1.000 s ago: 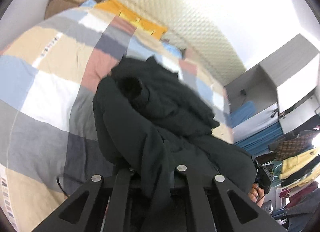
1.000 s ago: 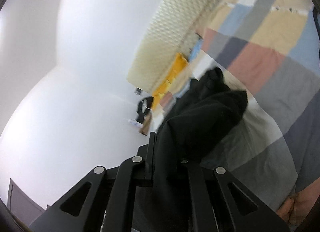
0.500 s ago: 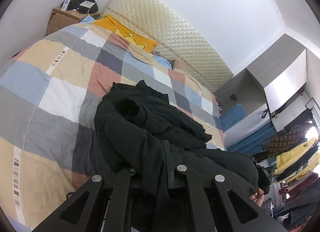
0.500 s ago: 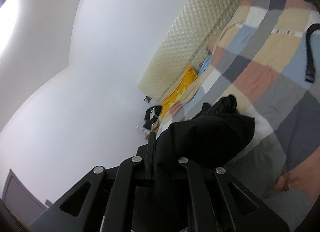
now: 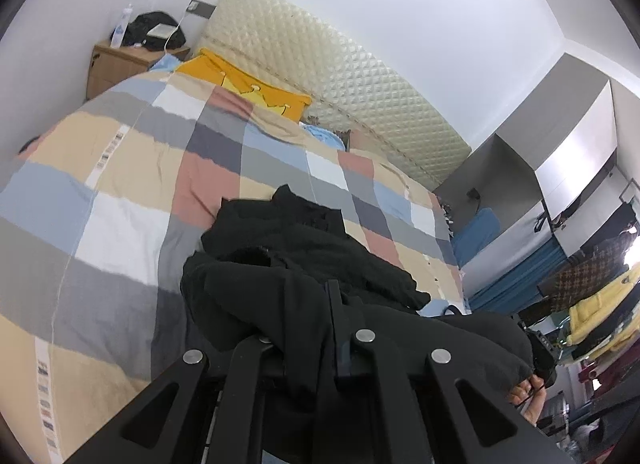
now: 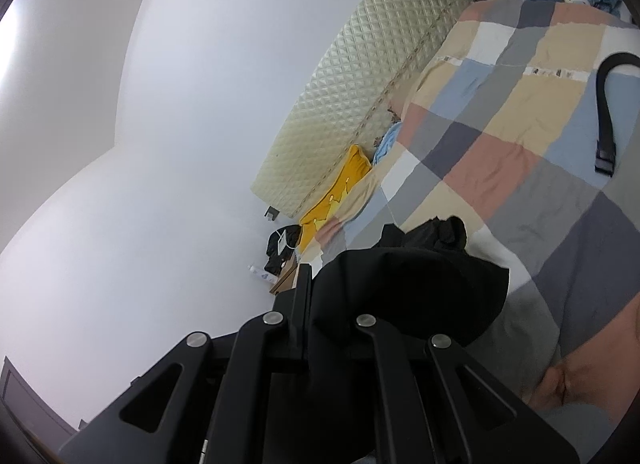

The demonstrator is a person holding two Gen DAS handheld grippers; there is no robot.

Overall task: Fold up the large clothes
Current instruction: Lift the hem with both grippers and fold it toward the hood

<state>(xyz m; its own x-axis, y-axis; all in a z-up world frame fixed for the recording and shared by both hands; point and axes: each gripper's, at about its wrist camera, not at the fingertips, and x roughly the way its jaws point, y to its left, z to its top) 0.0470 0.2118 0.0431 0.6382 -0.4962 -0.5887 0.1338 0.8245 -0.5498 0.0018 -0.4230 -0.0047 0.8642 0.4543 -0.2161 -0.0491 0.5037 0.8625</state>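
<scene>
both the left gripper (image 5: 316,328) and right gripper (image 6: 316,324) pinch the bulky black fabric garment (image 5: 304,260), probably at its hem, lifting it off the patchwork checked bedspread (image 5: 132,167) near the bed's foot edge to spread it flat.

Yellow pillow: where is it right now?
Left wrist view, upper left: yellow pillow lies at the bed's head, against the quilted headboard, right of the wooden nightstand.
</scene>
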